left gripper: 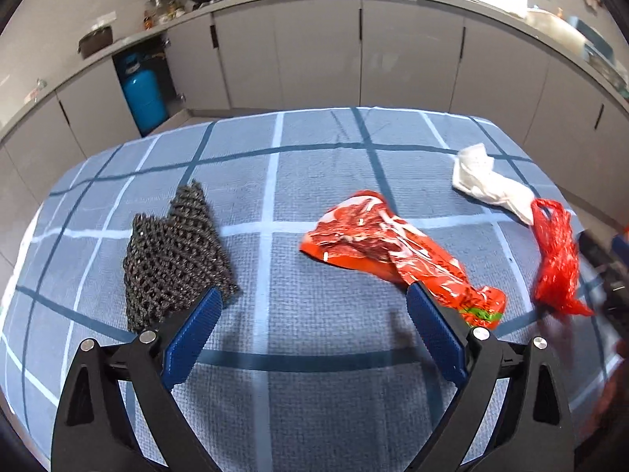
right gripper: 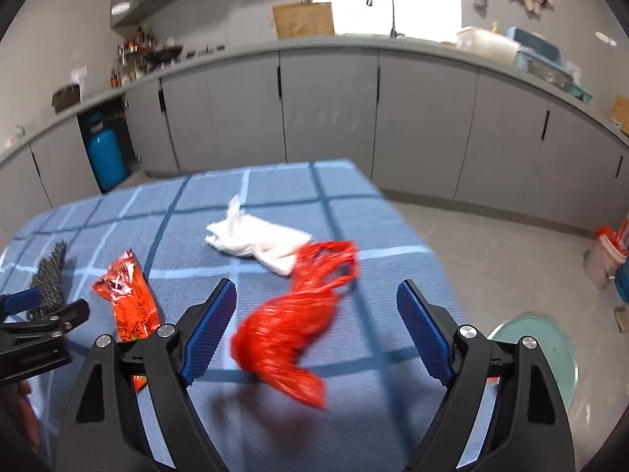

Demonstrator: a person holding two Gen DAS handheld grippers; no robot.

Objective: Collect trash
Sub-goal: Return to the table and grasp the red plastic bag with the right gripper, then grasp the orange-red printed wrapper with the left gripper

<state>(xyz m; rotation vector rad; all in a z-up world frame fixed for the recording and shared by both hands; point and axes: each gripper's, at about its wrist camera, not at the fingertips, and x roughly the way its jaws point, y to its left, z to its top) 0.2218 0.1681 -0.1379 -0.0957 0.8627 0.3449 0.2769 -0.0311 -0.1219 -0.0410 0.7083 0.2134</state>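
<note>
On a blue checked tablecloth (left gripper: pixel 306 173) lie a dark mesh scrubber (left gripper: pixel 177 251), a crumpled red-orange snack wrapper (left gripper: pixel 393 247), a white crumpled tissue (left gripper: pixel 487 185) and a red plastic bag (left gripper: pixel 558 259). My left gripper (left gripper: pixel 314 306) is open and empty above the cloth, between the scrubber and the wrapper. My right gripper (right gripper: pixel 316 303) is open, with the red plastic bag (right gripper: pixel 291 322) lying between its fingers, blurred. The tissue (right gripper: pixel 259 240) lies just beyond it. The wrapper (right gripper: pixel 131 295) and scrubber (right gripper: pixel 49 275) lie to the left, by the left gripper (right gripper: pixel 43 314).
Grey kitchen cabinets (right gripper: pixel 330 110) and a counter with a sink tap (right gripper: pixel 383 4) run behind the table. A blue gas cylinder (right gripper: pixel 106 157) stands in an open cabinet. A round green-lidded bin (right gripper: pixel 550 346) sits on the floor right of the table, with containers (right gripper: pixel 607 255) further right.
</note>
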